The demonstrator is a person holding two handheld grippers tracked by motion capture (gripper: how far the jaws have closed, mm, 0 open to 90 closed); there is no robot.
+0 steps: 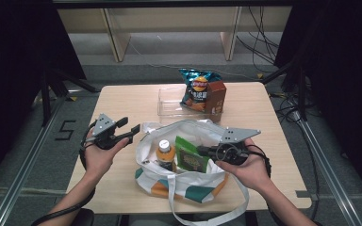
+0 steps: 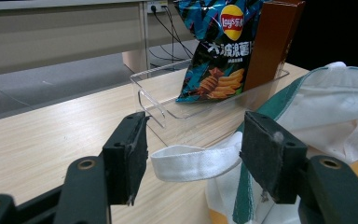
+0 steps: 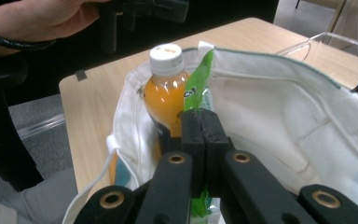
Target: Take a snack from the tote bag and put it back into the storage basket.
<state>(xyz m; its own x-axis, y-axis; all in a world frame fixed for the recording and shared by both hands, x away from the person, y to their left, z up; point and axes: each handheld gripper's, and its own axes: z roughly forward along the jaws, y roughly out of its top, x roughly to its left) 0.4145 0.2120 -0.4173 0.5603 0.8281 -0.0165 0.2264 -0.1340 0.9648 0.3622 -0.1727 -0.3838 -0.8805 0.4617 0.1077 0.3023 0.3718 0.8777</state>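
The right gripper (image 3: 200, 122) is pinched tight on the edge of a flat green packet (image 1: 190, 154). The packet stands inside the white bag (image 1: 184, 179) in the middle of the table (image 1: 127, 101), just beside an orange drink bottle (image 1: 165, 153). Whether the packet is going in or coming out, I cannot tell.

To do this step well, the pinch should stay firm, because the packet is thin and could slip. The packet should move straight up or straight down, so it does not knock the bottle over. The left gripper (image 2: 193, 149) has its jaws wide apart with nothing squeezed in them. A white bag strap (image 2: 193, 162) hangs between the jaws, not touched by them. Closing on that strap and lifting a little would probably hold the bag's mouth open and keep the bag from sliding (soft bags like to fold shut).

The high view shows the whole table: both hands, the bag between them, and a clear plastic tray (image 1: 169, 106) behind it with a chip bag (image 1: 195, 89) and a brown box (image 1: 215, 96) standing in it. The right gripper view shows how the packet's edge sits tight between the shut jaws and how the bottle's white cap (image 3: 166, 58) is close beside the packet. The left gripper view shows the strap between the open jaws
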